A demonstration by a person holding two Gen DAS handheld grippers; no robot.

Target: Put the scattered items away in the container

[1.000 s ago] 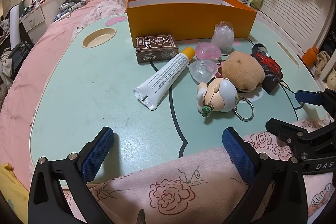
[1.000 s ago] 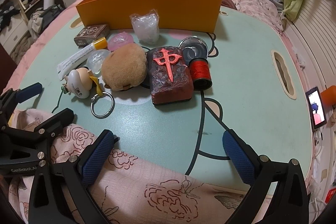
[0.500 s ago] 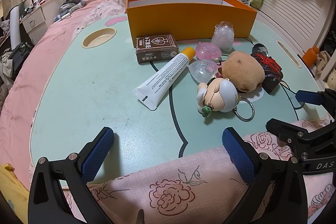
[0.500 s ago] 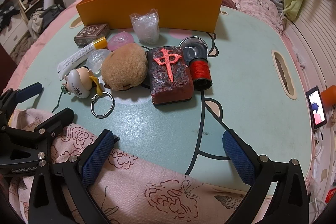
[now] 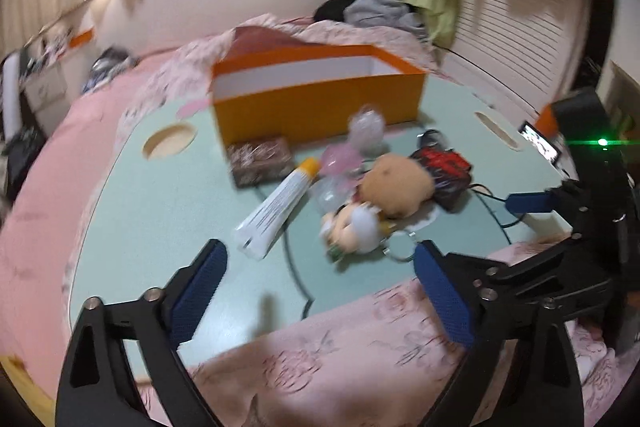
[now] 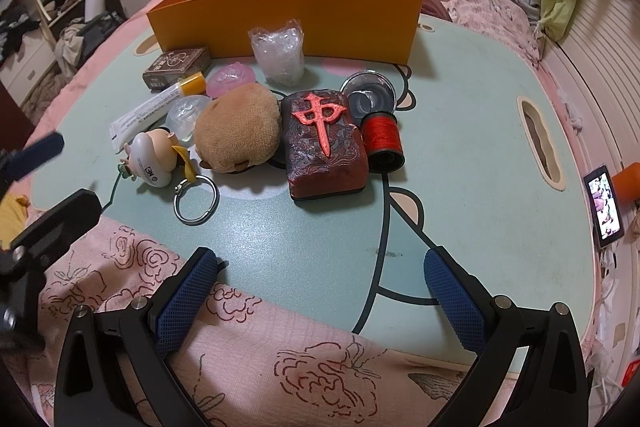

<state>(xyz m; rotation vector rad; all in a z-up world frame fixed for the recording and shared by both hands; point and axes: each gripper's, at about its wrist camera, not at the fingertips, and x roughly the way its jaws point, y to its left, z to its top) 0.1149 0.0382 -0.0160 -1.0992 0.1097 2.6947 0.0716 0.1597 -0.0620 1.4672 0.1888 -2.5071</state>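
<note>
Where the desk [image 6: 460,131] meets the bed behind it, the orange box [image 6: 288,15] stands open-topped along the far edge; only its white inner wall shows, so what lies inside cannot be told. All the loose items lie on the desk in front of it, none in the box. Just before its front wall sit the card pack [image 6: 176,67] and a clear crumpled bag [image 6: 280,55]. Nearer come the tube [image 6: 156,107], a pink blob [image 6: 232,83], a clear blob [image 6: 186,115], the plush [image 6: 240,127], the red tile [image 6: 324,143], a glass dish [image 6: 370,99] and a red spool [image 6: 382,139], packed close and mostly touching. The figure [image 6: 154,159] with its key ring [image 6: 196,201] lies closest to the near edge.

Bare desk spreads to the right of the cluster up to a slot [image 6: 540,143] near the right rim, and to the left up to a round cup hole [image 5: 170,145]. A floral blanket [image 6: 280,347] covers the near edge.

Left tongs [image 5: 320,287] hang over that edge, jaws closing with nothing between them. Right tongs [image 6: 320,303] hover released and empty over the blanket, well short of the items.
</note>
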